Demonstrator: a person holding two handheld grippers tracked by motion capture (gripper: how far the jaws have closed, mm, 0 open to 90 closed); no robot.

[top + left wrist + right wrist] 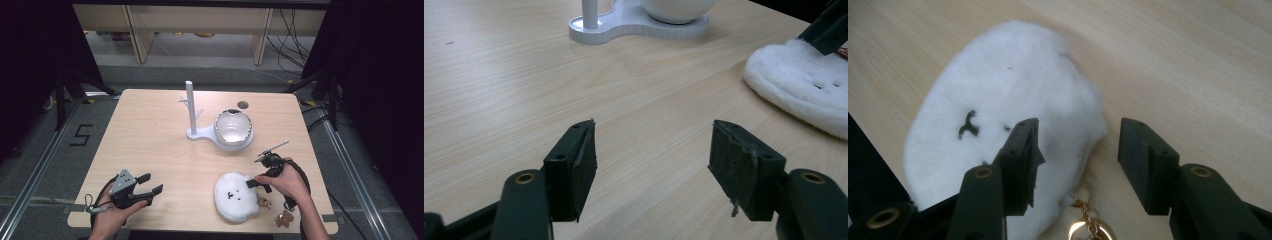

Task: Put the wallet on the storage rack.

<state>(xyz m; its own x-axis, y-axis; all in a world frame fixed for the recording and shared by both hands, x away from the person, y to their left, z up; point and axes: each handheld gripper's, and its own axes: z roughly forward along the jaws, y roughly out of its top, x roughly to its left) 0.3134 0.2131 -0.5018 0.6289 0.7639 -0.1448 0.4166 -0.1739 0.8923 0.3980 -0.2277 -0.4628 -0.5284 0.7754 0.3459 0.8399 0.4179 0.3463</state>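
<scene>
A white fluffy plush pouch [234,198] with a small black face lies near the table's front edge, right of centre. A gold key ring [264,202] and a small brown charm [284,218] hang off its right side. My right gripper [258,185] hovers open at the pouch's right edge. In the right gripper view [1078,150], one jaw is over the plush [1008,110] and the other over bare wood, with the gold ring [1093,231] just below. My left gripper [151,183] is open at the front left, with nothing between its fingers [574,165].
A white stand [192,107] with an upright post and side pegs sits mid-table, its base [624,27] carrying a white bowl [233,126]. A small dark hole [243,105] marks the tabletop behind it. The pouch [804,85] lies to the right in the left gripper view.
</scene>
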